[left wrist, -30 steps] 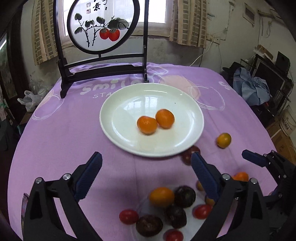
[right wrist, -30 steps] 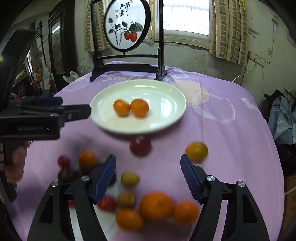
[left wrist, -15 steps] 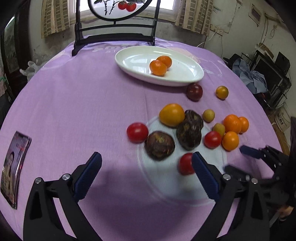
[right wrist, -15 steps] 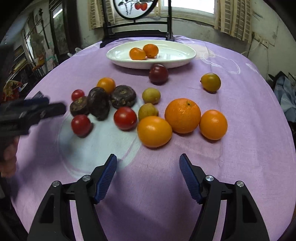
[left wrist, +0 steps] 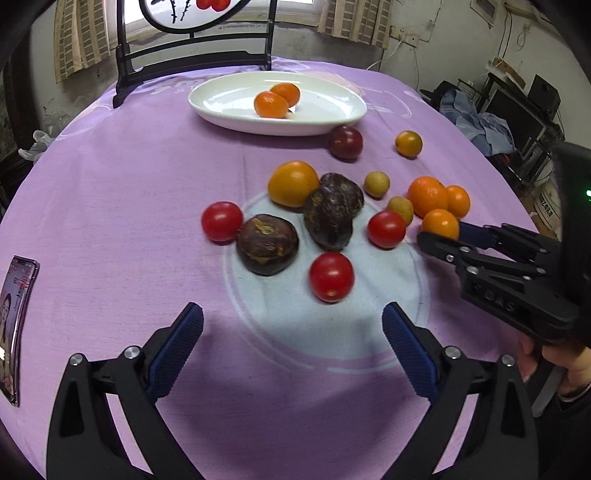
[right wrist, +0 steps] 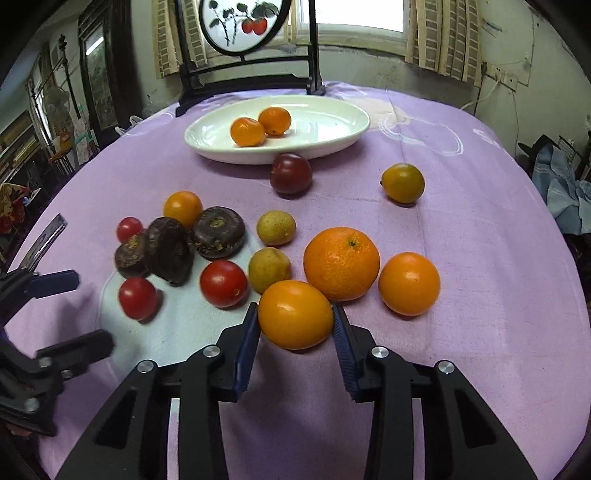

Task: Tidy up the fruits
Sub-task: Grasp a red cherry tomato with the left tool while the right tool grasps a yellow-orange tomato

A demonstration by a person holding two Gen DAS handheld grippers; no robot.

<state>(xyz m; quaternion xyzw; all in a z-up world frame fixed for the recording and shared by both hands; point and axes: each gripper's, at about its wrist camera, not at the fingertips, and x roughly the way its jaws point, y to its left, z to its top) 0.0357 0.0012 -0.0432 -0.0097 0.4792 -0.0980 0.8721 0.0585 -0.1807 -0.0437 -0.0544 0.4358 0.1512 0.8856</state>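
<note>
A white plate point(right wrist: 332, 144) at the far side holds two small oranges point(right wrist: 247, 132). Loose fruit lies on the purple cloth: a big orange point(right wrist: 341, 263), several smaller oranges, red tomatoes point(right wrist: 223, 283), dark passion fruits point(right wrist: 218, 232), a plum point(right wrist: 290, 173). My right gripper point(right wrist: 295, 325) has its pads against both sides of a smooth orange point(right wrist: 295, 314); it also shows in the left wrist view point(left wrist: 441, 236). My left gripper point(left wrist: 291, 343) is open and empty, just short of a tomato point(left wrist: 331, 277).
A black wooden stand with a round painted screen point(right wrist: 243, 26) rises behind the plate. A phone point(left wrist: 16, 325) lies at the left table edge. Clutter and clothes point(left wrist: 480, 125) sit beyond the right edge.
Both grippers came down and in towards the fruit pile. My right gripper closed from wide open onto the smooth orange. The left stayed open.
</note>
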